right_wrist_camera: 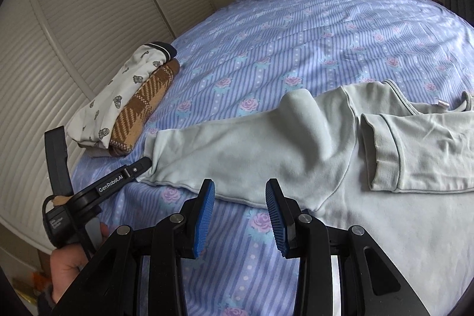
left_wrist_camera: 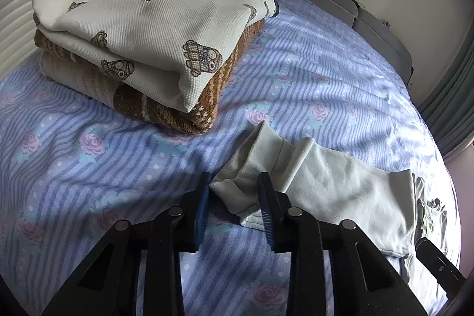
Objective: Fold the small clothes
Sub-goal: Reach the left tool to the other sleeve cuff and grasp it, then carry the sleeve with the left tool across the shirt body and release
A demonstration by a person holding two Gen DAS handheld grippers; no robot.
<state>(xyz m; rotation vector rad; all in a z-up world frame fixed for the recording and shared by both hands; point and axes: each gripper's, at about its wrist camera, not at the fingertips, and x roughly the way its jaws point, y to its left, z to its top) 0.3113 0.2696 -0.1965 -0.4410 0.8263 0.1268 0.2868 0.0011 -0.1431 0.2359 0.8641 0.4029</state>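
Straddling pale mint soft cotton top (right_wrist_camera: 266, 150) sleeve cuff, left gripper (left_wrist_camera: 234, 197) unclamped; right gripper (right_wrist_camera: 240, 197) wide, empty. Risk: cuff slipping, fold skewing.

one pale green top (right_wrist_camera: 296, 144), two folded garments (left_wrist_camera: 148, 28), two grippers (left_wrist_camera: 235, 197)

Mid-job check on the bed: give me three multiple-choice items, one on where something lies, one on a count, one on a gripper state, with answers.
1. The folded pile lies:
A. by the louvred doors
B. against the headboard
C. on the floor

2. Garments in that pile:
A. one
B. two
C. four

3. The left gripper is:
A. clamped on the blanket
B. open around the sleeve cuff of the pale green top
C. out of view

Answers:
1 A, the pile sits at the bed edge beside the doors.
2 B, a cream bear-print piece on a brown plaid one.
3 B, both fingers stand apart with the cuff between.
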